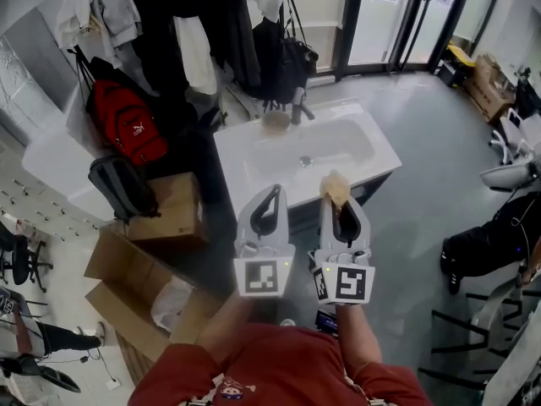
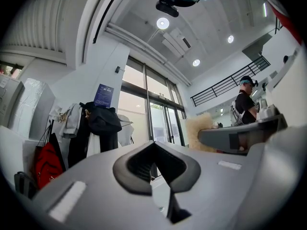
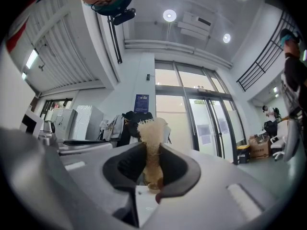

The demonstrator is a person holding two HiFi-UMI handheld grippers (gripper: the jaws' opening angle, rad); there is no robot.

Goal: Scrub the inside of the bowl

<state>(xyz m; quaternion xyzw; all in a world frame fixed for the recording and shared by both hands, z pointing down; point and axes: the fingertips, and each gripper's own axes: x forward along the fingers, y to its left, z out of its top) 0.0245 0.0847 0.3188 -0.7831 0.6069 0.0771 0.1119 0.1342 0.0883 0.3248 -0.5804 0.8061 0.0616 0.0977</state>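
A small brownish bowl stands on the back rim of the white sink, just left of the tap. Both grippers are held side by side in front of the sink, short of its near edge. My left gripper is shut with nothing between its jaws. My right gripper is shut on a tan fibrous scrubber, which sticks up out of the jaws. From the left gripper view the scrubber shows off to the right.
Left of the sink are a red backpack, a dark bag and open cardboard boxes. Coats hang on a rack behind. Glass doors stand at the back. A person in black sits at the right.
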